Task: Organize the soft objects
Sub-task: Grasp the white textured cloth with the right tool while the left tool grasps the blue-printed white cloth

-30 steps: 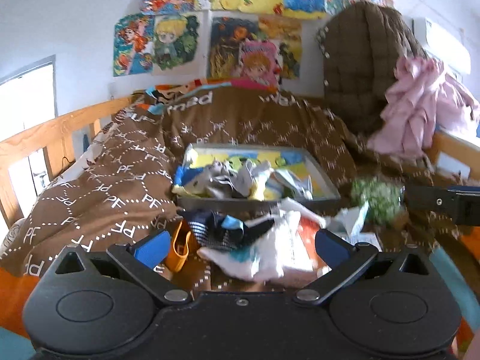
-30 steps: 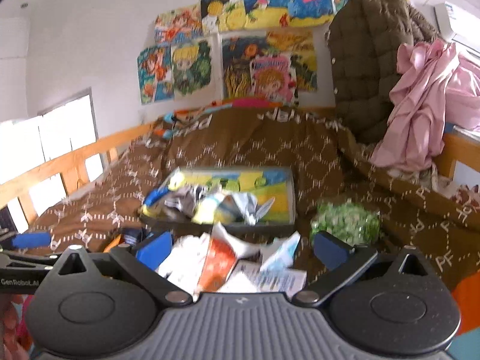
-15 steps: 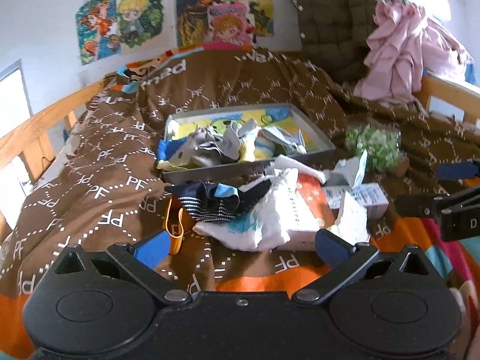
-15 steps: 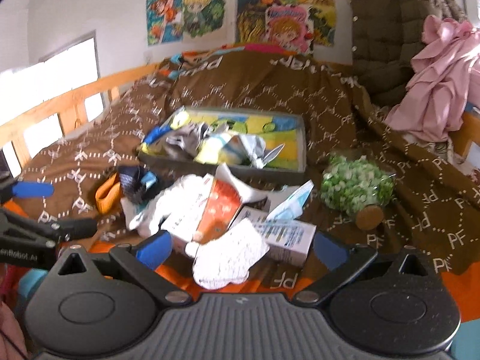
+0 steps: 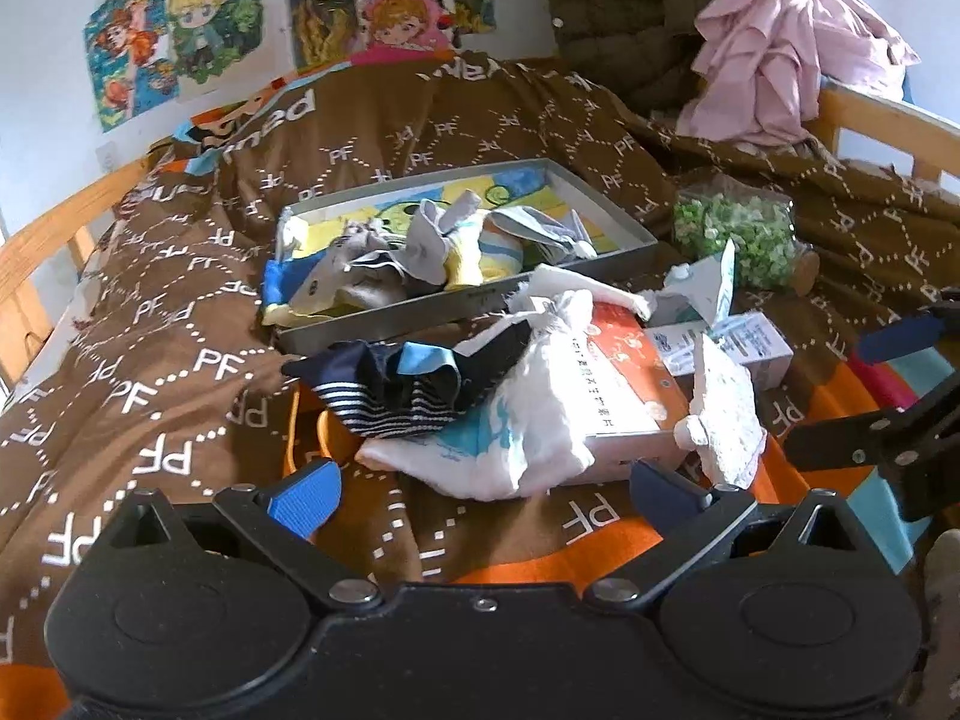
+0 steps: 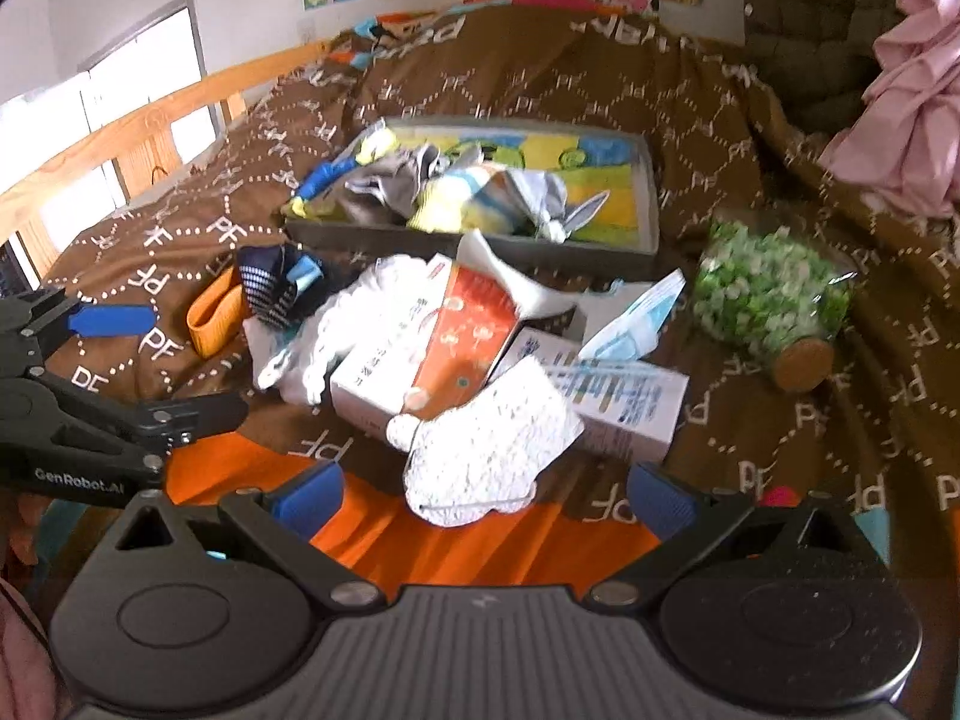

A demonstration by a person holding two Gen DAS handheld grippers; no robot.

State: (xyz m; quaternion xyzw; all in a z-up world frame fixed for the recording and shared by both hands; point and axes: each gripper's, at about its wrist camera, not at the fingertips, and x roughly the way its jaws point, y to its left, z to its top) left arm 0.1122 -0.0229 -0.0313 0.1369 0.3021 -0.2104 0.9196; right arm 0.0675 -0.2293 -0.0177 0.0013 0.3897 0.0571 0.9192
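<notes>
Several soft items already lie in the tray [image 5: 618, 222], so the sorting looks partly done. Left outside it: a striped sock [image 5: 396, 390], a white cloth [image 5: 528, 426] and a white sock [image 6: 486, 450], piled with 2 boxes [image 6: 432, 336] just before the tray's near wall. Left gripper [image 5: 480, 486] and right gripper [image 6: 486, 492] both hang released, holding nothing. Bare blanket [image 5: 150, 360] left of the pile gives approach room; the near wall must be cleared.

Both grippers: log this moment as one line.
left gripper: open, empty | right gripper: open, empty, white sock ahead | tray: holds socks
</notes>
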